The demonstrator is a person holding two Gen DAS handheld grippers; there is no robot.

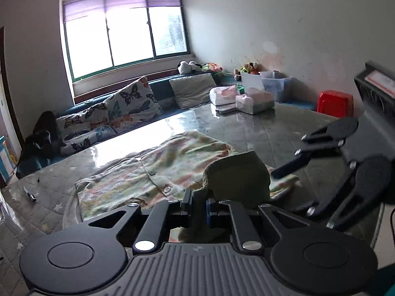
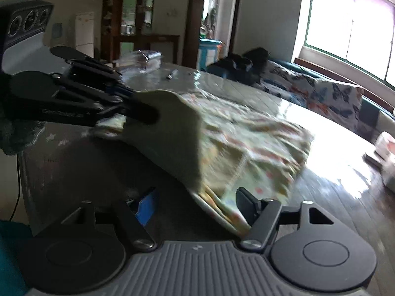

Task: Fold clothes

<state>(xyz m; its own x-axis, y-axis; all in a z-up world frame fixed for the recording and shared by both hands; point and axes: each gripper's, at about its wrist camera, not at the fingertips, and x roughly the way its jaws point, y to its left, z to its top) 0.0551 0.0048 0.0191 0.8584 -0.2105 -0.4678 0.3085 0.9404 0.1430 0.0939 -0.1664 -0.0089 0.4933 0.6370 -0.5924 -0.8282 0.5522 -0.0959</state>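
Nearest in the left wrist view, we see the left gripper [image 1: 200,204] with its fingers pressed together on the olive-green hem of the garment [image 1: 172,170], a fold of cloth pinched between the pads and lifted clear of the table [image 1: 246,128]. In the right wrist view we see that same left gripper [image 2: 145,113] from the side, holding up the plain olive inner face of the fabric like a tent.

The right gripper [image 2: 195,204] has its fingers spread, one blue-padded finger [image 2: 145,209] on the left and one dark finger [image 2: 246,204] on the right. The garment's near edge [image 2: 222,209] lies between them; we cannot tell if either pad touches it, and there is no pinch. From the left wrist we see the right gripper [image 1: 291,160] blurred, just beside the raised flap.

We count one garment, pastel-patterned, buttoned; two buttons [image 1: 152,172] show along the placket. It lies flat on the glossy table except for the raised corner. Its long axis runs from the near grippers away toward the window side; which end is the collar we cannot tell.

Further out, we count one pen-like item [image 1: 30,194] on the table at left, and two wrapped packs [image 1: 254,102] at the far end. Beyond the table there are butterfly cushions [image 1: 133,101], one plain cushion [image 1: 193,90], one red stool [image 1: 334,103] and one window [image 1: 123,32].
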